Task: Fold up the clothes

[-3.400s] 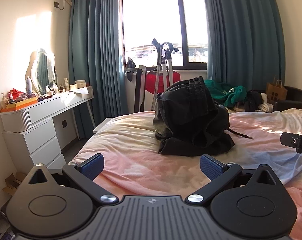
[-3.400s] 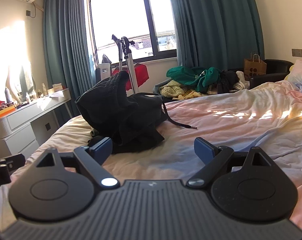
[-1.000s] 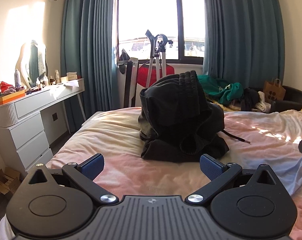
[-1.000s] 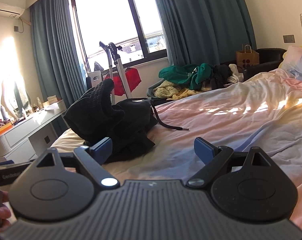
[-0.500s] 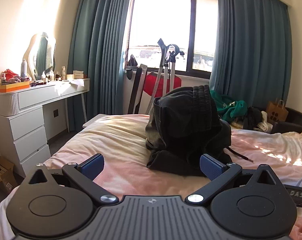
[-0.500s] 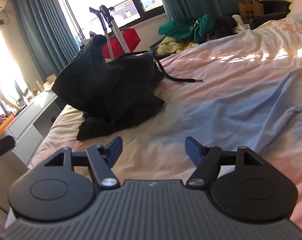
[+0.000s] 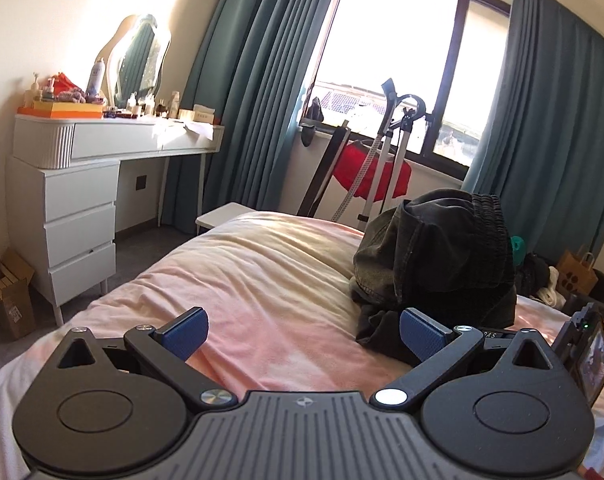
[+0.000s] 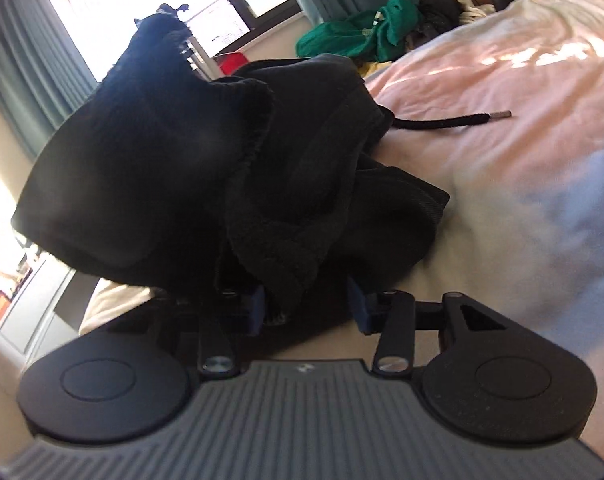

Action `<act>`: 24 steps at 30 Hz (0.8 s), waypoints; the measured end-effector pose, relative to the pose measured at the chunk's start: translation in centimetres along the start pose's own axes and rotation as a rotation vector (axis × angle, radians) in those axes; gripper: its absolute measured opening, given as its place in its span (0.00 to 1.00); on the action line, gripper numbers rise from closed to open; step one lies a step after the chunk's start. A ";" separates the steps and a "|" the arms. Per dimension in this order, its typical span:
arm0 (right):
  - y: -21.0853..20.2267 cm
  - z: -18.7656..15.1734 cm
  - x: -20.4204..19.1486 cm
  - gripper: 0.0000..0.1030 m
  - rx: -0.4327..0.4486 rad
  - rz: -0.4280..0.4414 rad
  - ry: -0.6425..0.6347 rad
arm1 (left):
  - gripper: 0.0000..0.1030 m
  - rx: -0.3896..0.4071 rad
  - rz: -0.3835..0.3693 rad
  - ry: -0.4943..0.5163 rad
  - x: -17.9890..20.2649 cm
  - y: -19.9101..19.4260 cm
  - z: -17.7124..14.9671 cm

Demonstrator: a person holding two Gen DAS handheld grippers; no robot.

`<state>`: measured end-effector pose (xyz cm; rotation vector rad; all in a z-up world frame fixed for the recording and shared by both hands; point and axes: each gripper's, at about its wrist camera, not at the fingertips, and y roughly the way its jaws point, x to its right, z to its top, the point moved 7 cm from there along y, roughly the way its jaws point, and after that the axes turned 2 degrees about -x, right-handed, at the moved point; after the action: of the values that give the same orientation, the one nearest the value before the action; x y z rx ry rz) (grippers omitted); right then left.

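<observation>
Both hand-held grippers have moved in toward the dark clothes on the bed since a second ago, the right one much closer and lower. Right hand-held gripper (image 8: 305, 306) now sits at the near edge of the black clothes (image 8: 206, 176), its jaws closing with a hanging fold of the fabric between the blue pads (image 8: 257, 307); the pads do not yet look pressed on it. Left hand-held gripper (image 7: 302, 330) hangs over the bed (image 7: 262, 280) with its jaws wide apart and nothing between them; its right pad overlaps the near left edge of the pile in the left wrist view, and whether it touches cannot be told. That pile (image 7: 437, 264) is a crumpled heap, standing up in a mound on the pink and cream sheet, toward the far side of the bed near the window (image 7: 389, 60). A black drawstring (image 8: 449, 120) with a metal tip trails from it across the sheet to the right. Green clothes (image 8: 357, 36) lie heaped beyond the bed. A white dresser (image 7: 78, 208) with a mirror stands at the left wall, beside teal curtains (image 7: 254, 92).
</observation>
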<state>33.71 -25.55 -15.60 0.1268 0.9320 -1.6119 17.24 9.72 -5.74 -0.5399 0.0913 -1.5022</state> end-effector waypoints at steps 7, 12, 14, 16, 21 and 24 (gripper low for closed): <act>1.9 1.5 -0.3 0.36 0.045 -0.050 0.060 | 1.00 -0.032 -0.027 -0.018 -0.4 1.5 -0.5; -2.4 2.9 -1.1 0.21 0.110 -0.106 -0.034 | 1.00 -0.029 -0.036 -0.005 0.4 1.8 -0.6; -5.2 3.9 -0.6 0.14 0.144 -0.122 -0.071 | 1.00 -0.034 -0.047 -0.007 0.6 1.9 -0.7; -8.1 5.2 0.2 0.13 0.182 -0.123 -0.103 | 1.00 -0.034 -0.053 -0.010 0.8 1.6 -0.7; -16.9 7.7 1.6 0.11 0.258 -0.070 -0.226 | 1.00 -0.006 -0.075 0.014 1.8 0.1 -0.5; -21.9 8.0 2.2 0.11 0.268 -0.033 -0.267 | 1.00 0.006 -0.106 0.028 2.6 -1.3 -0.4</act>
<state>17.22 -32.92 -0.65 0.0788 0.5141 -1.7298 16.11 7.13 -4.88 -0.5257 0.0814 -1.6129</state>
